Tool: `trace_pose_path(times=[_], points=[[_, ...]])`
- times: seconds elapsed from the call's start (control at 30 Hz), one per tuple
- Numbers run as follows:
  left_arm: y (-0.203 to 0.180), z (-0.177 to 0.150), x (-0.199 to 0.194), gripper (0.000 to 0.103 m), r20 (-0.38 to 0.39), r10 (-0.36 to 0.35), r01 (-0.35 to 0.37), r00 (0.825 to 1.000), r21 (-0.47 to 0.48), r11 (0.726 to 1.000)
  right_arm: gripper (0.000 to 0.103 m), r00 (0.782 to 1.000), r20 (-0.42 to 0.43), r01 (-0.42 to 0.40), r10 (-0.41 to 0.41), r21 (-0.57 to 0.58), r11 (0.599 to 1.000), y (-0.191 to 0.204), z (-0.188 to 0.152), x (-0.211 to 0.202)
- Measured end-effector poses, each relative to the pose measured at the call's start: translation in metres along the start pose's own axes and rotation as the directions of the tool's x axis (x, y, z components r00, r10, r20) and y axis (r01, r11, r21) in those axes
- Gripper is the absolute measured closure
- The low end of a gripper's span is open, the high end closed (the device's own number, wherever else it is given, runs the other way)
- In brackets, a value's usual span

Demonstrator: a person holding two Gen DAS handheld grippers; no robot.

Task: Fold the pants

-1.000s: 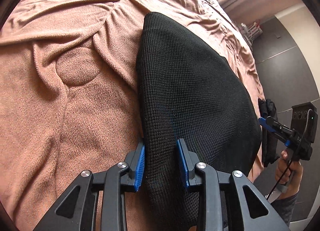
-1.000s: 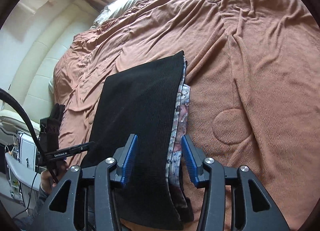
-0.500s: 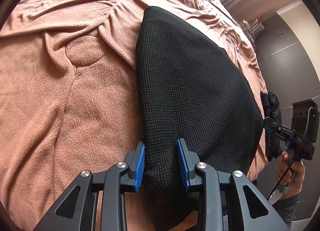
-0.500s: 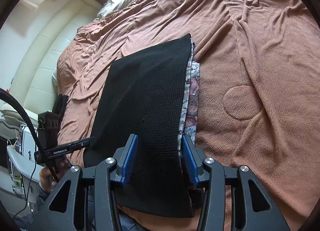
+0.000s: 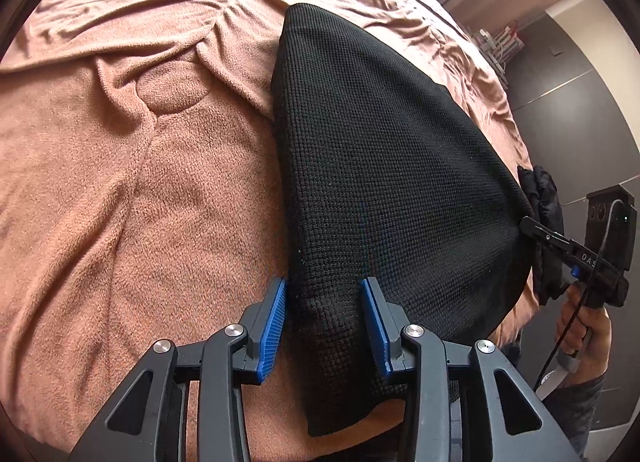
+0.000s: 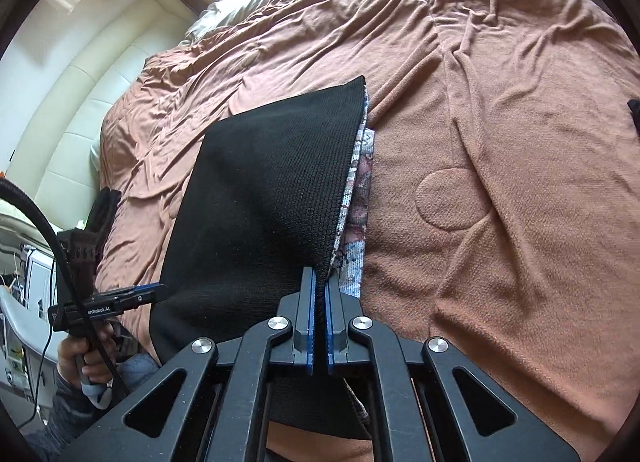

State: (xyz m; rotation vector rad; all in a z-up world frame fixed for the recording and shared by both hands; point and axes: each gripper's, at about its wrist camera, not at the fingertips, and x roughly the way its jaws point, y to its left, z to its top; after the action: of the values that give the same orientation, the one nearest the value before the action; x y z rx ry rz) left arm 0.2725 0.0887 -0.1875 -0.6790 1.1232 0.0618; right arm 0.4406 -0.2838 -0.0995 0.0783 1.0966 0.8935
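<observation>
Black knit pants point(image 5: 384, 166) lie folded lengthwise on a brown blanket point(image 5: 120, 182). My left gripper point(image 5: 324, 304) is open, its blue pads either side of the near left corner of the pants. In the right wrist view the pants point(image 6: 264, 190) show a patterned lining point(image 6: 358, 198) along their right edge. My right gripper point(image 6: 319, 294) is shut on that near right edge of the pants. The left gripper point(image 6: 160, 289) also shows at the pants' left corner, and the right gripper point(image 5: 528, 224) shows at the right edge in the left wrist view.
The brown blanket point(image 6: 500, 142) covers the whole bed, with round quilted marks point(image 6: 452, 198). A cream padded headboard point(image 6: 76, 110) stands at the left. A dark garment point(image 5: 544, 222) hangs off the bed's near edge. Grey floor point(image 5: 568, 110) lies beyond the bed.
My right gripper has closed from open onto the right edge of the pants. My left gripper stays open around the left corner.
</observation>
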Motion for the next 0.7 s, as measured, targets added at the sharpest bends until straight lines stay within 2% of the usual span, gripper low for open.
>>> trace_pose_path(times=[0.2, 0.37, 0.5, 0.6, 0.67, 0.7], points=[[0.004, -0.009, -0.003, 0.059, -0.032, -0.013, 0.013, 0.999, 0.013, 1.0, 0.102, 0.999, -0.025, 0.022, -0.021, 0.047, 0.999, -0.011, -0.021, 0.013], [-0.003, -0.003, -0.019, 0.059, 0.017, 0.01, -0.011, 1.0, 0.058, 0.998, 0.102, 1.0, -0.01, 0.026, -0.025, 0.069, 0.997, -0.012, -0.025, 0.003], [0.002, 0.01, -0.02, 0.059, 0.028, -0.013, 0.012, 1.0, 0.044, 0.999, 0.101, 1.0, 0.004, -0.024, 0.024, 0.033, 0.999, -0.009, -0.022, -0.006], [0.007, 0.022, -0.018, 0.059, 0.04, -0.022, 0.021, 0.999, 0.015, 1.0, 0.089, 0.999, 0.022, -0.036, 0.035, 0.035, 0.999, -0.012, -0.016, -0.012], [0.009, 0.028, -0.016, 0.059, 0.047, -0.036, 0.036, 0.998, -0.002, 0.999, 0.061, 0.998, 0.038, -0.055, 0.053, 0.038, 0.998, -0.017, -0.01, -0.014], [0.009, 0.031, -0.015, 0.059, 0.05, -0.038, 0.039, 0.998, -0.006, 0.999, 0.055, 0.997, 0.044, -0.066, 0.064, 0.045, 0.997, -0.021, -0.008, -0.012]])
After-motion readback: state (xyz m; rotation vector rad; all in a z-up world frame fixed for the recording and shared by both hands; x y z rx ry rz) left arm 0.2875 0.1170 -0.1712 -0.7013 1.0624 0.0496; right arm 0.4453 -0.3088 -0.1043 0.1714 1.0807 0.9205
